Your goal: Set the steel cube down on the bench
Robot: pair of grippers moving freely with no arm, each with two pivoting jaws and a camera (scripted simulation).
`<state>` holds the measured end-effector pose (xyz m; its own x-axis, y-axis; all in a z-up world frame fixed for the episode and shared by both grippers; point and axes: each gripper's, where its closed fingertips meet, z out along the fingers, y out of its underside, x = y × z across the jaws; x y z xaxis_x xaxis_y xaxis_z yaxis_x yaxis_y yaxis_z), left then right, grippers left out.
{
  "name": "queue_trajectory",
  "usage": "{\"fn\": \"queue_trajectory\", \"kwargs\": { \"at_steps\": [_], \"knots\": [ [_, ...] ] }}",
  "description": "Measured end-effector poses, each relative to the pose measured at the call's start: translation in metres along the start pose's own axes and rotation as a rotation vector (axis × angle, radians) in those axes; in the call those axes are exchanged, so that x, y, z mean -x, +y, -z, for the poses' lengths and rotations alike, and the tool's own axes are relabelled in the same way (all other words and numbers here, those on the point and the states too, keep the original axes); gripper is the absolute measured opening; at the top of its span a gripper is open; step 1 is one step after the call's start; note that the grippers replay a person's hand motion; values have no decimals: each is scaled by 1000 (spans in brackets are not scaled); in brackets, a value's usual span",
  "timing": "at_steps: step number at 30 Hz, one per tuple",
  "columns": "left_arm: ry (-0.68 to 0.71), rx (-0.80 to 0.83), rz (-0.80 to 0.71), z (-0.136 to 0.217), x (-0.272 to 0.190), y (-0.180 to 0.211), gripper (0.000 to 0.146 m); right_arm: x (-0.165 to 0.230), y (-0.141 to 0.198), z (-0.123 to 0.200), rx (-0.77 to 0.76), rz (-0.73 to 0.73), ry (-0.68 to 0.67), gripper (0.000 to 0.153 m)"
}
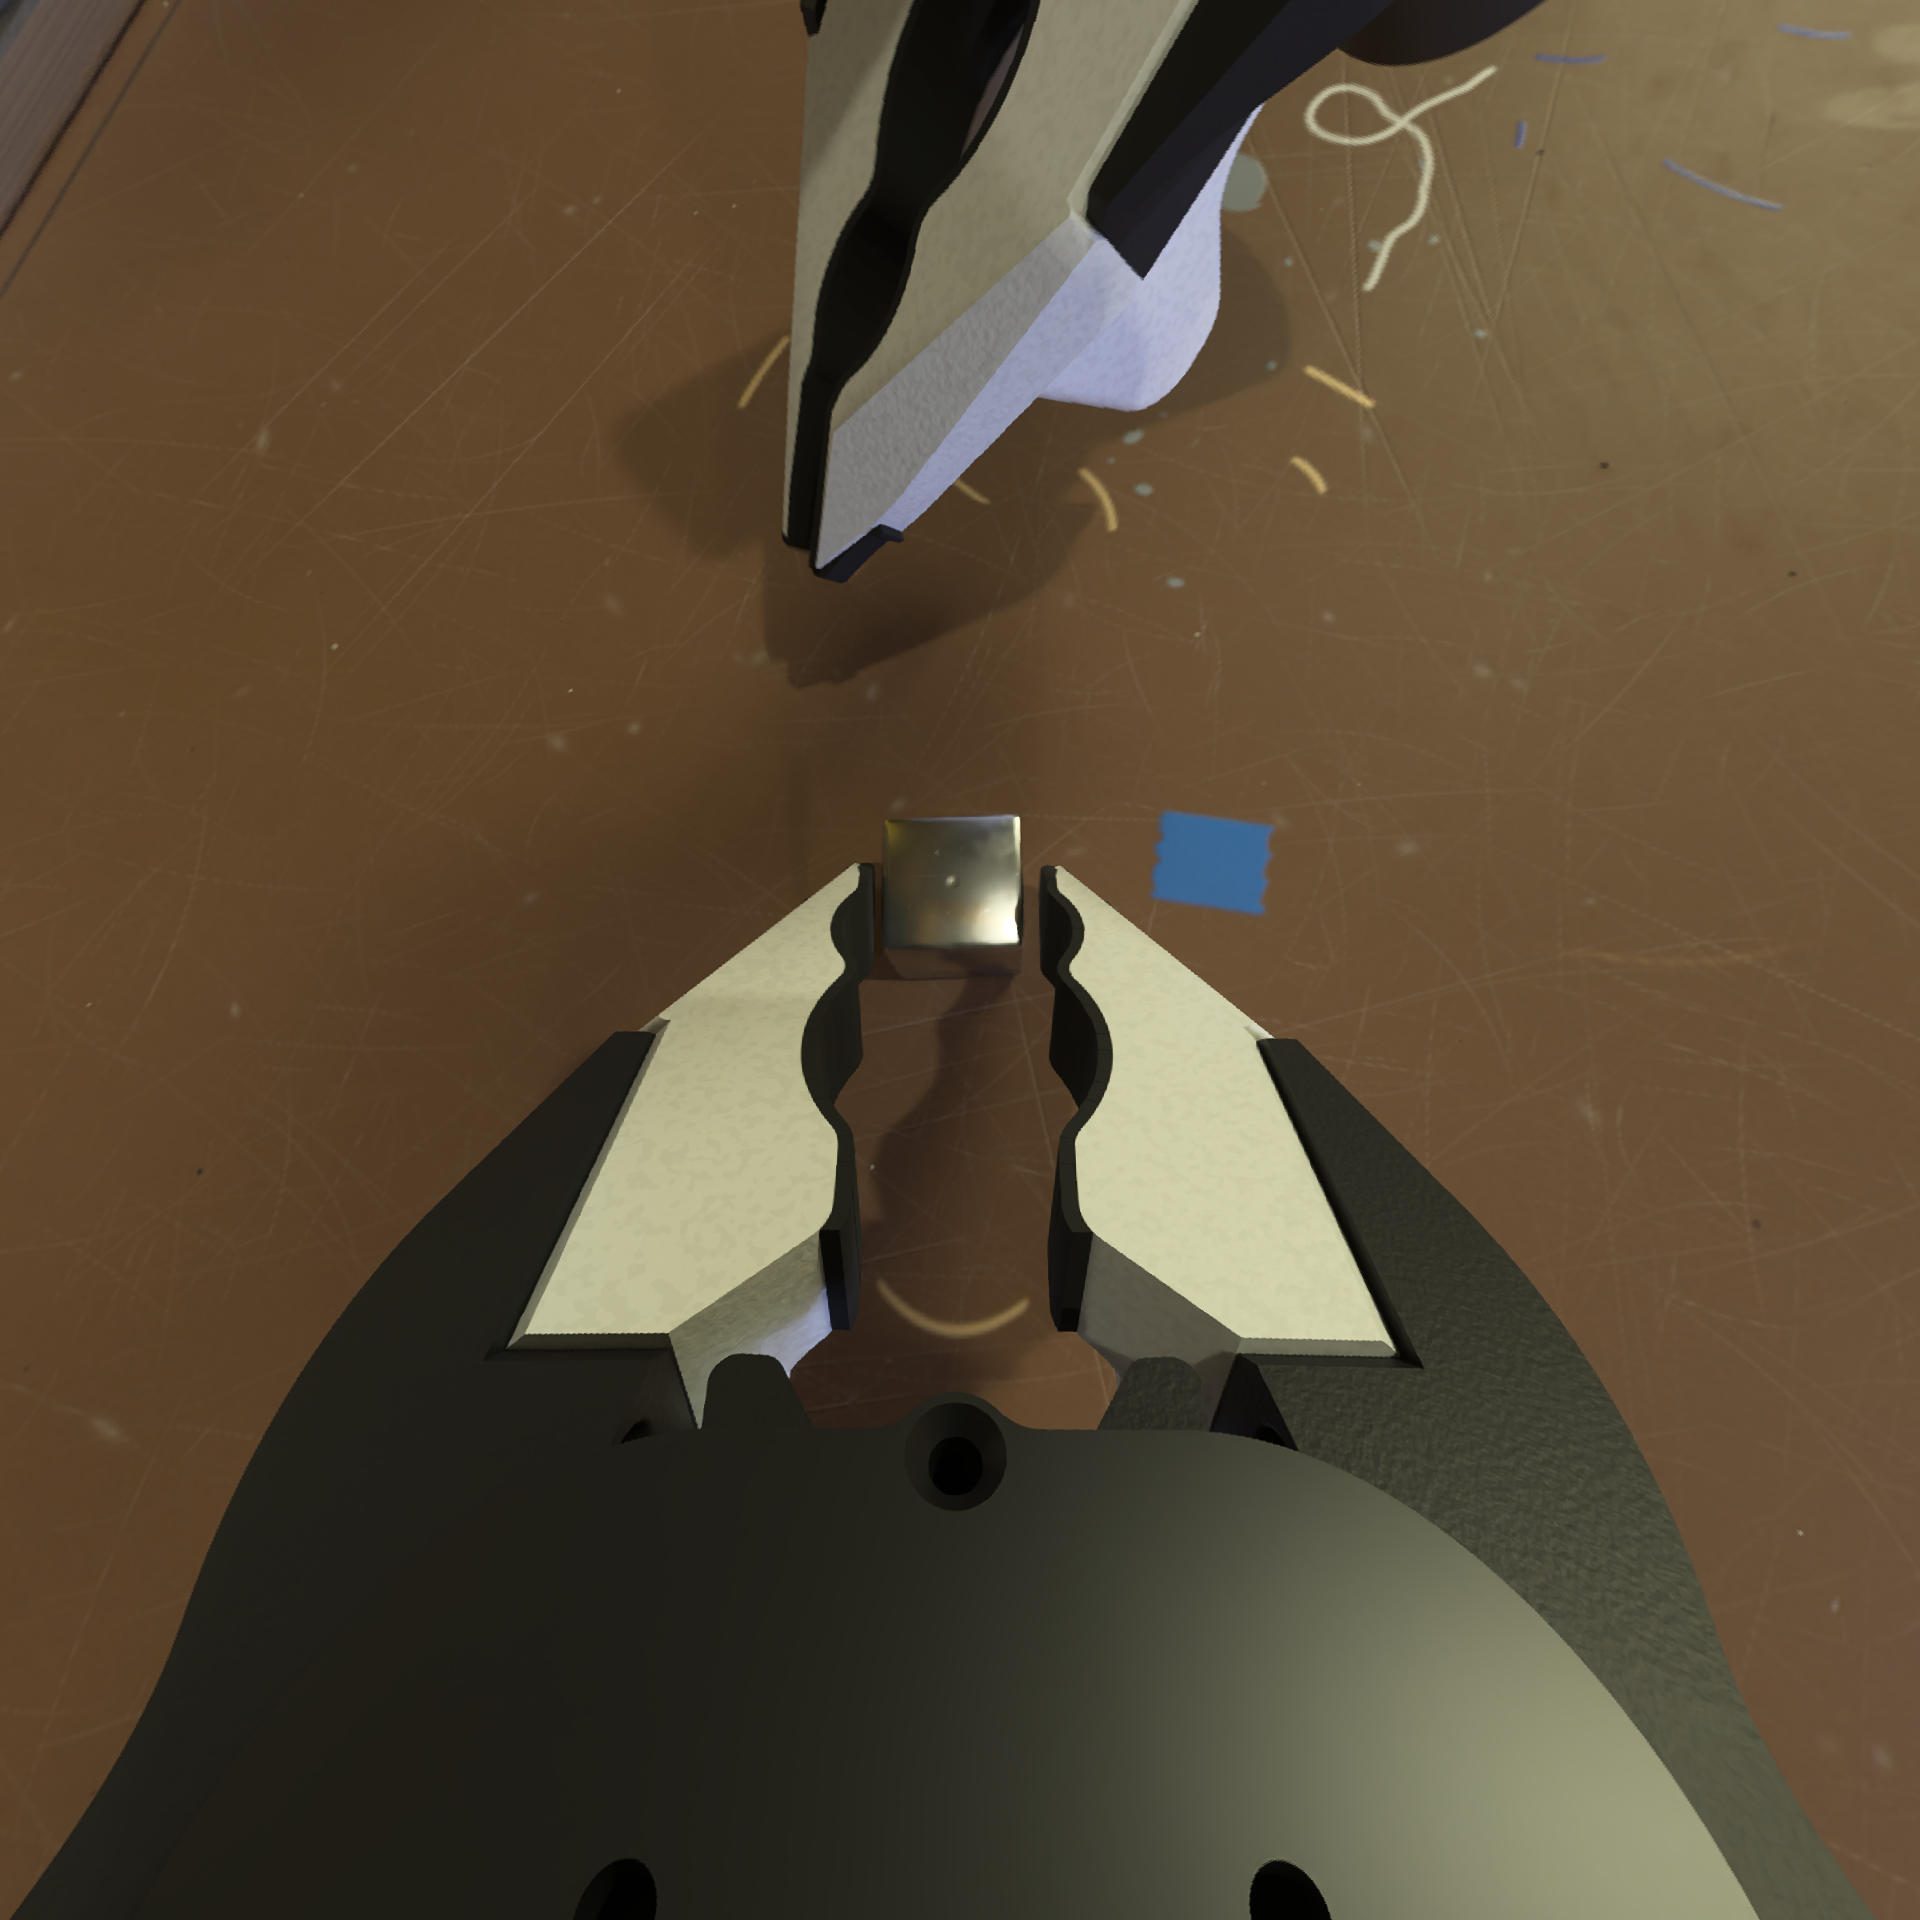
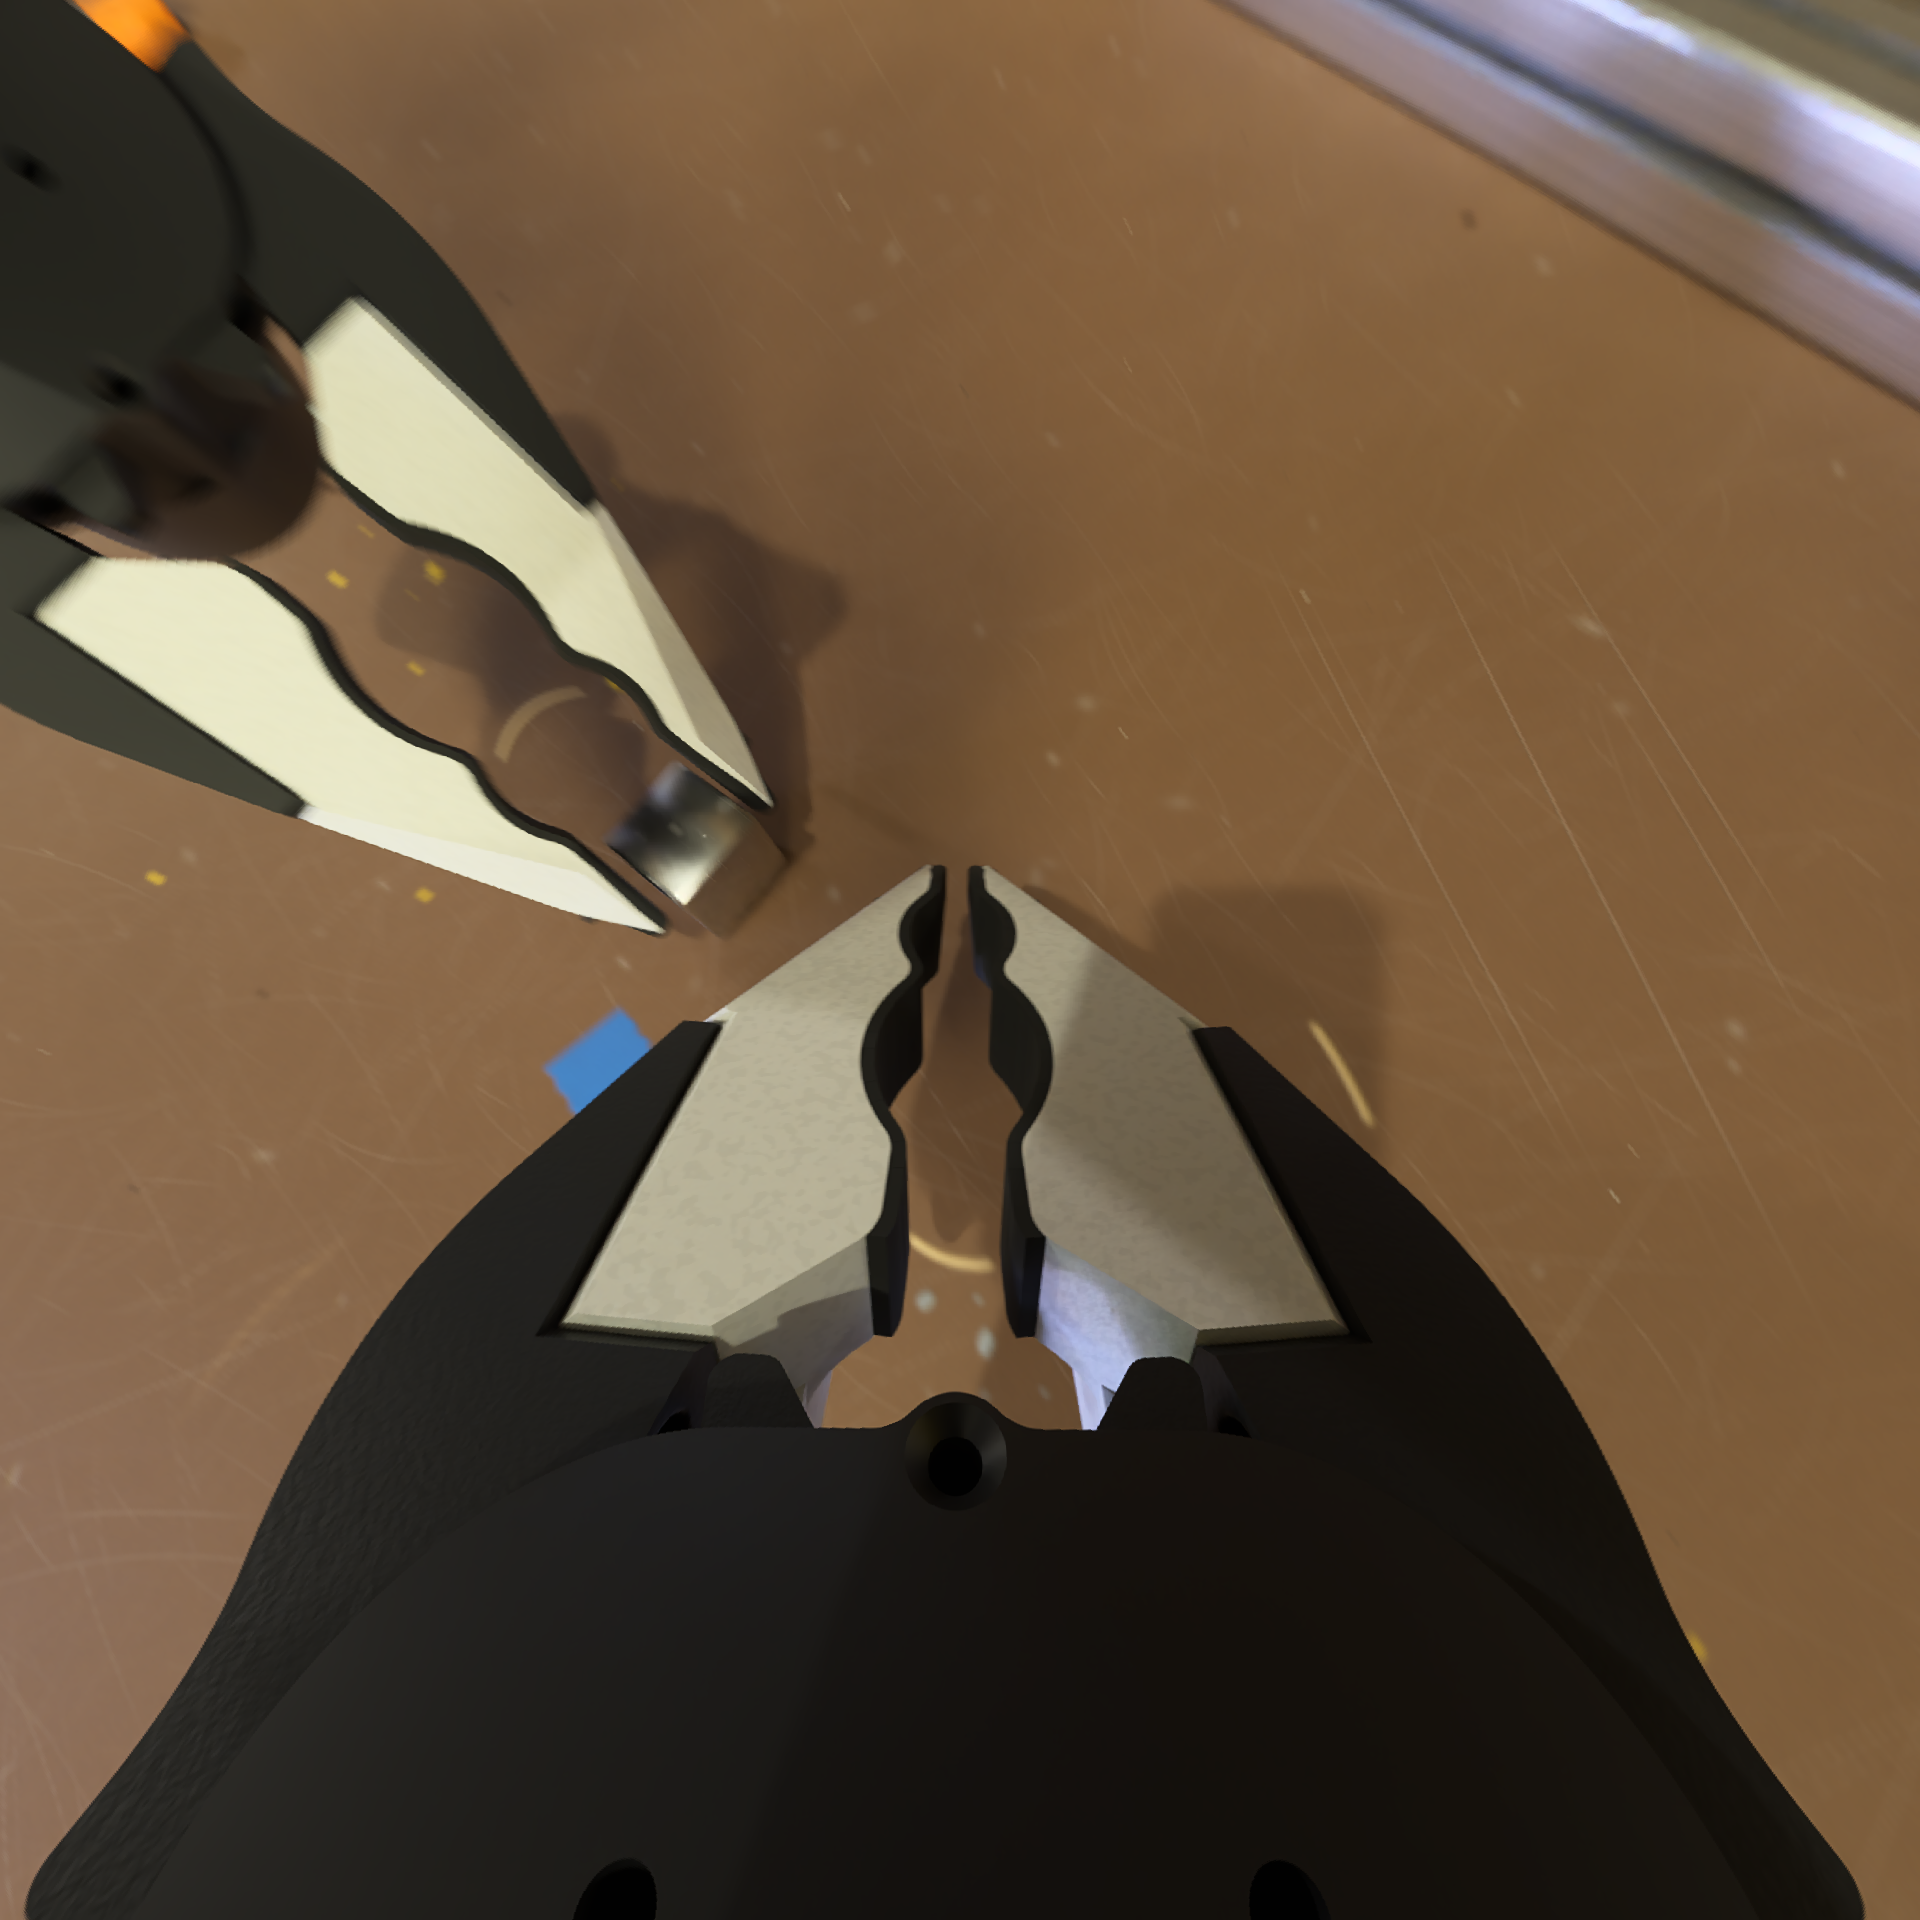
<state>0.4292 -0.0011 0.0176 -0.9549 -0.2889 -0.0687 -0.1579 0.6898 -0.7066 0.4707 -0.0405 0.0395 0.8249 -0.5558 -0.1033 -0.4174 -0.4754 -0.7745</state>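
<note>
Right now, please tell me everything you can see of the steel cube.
The cube is small, shiny and mirror-like, with sharp edges and dark reflections. It sits level between the fingertips of the left gripper; the left finger seems to touch it, and a thin gap shows on the right side. It looks to rest on the brown bench, near blue tape.

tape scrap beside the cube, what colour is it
Blue. The tape shows best in the left wrist view, lying flat on the brown bench right of the cube.

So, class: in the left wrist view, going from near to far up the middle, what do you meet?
Left gripper → steel cube between its fingertips → bare brown bench → right gripper, pointing down.
</note>
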Motion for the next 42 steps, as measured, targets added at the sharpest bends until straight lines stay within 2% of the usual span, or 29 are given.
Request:
{"fn": "queue_trajectory", "kwargs": {
  "at_steps": [3,8,27,30,34,38,42],
  "knots": [
    [36,-20,6,-1,-6,-5,38,-14,20,1,100,10,42,19],
    [42,-3,19,-5,-7,-5,44,-7,24,-2,102,-12,-20,30],
    [5,-5,-27,-5,-6,-8,44,-9,24,-4,100,6,26,25],
    [13,-31,-1,4,2,-9,51,-9,23,-4,92,14,23,25],
    [-61,10,-56,7,15,1,61,-10,22,-3,86,33,33,25],
    [-65,9,-49,7,17,2,63,-5,10,-1,26,85,44,29],
    [-93,16,-39,11,26,6,61,15,-2,-2,-49,132,-33,34]
  ]
}}
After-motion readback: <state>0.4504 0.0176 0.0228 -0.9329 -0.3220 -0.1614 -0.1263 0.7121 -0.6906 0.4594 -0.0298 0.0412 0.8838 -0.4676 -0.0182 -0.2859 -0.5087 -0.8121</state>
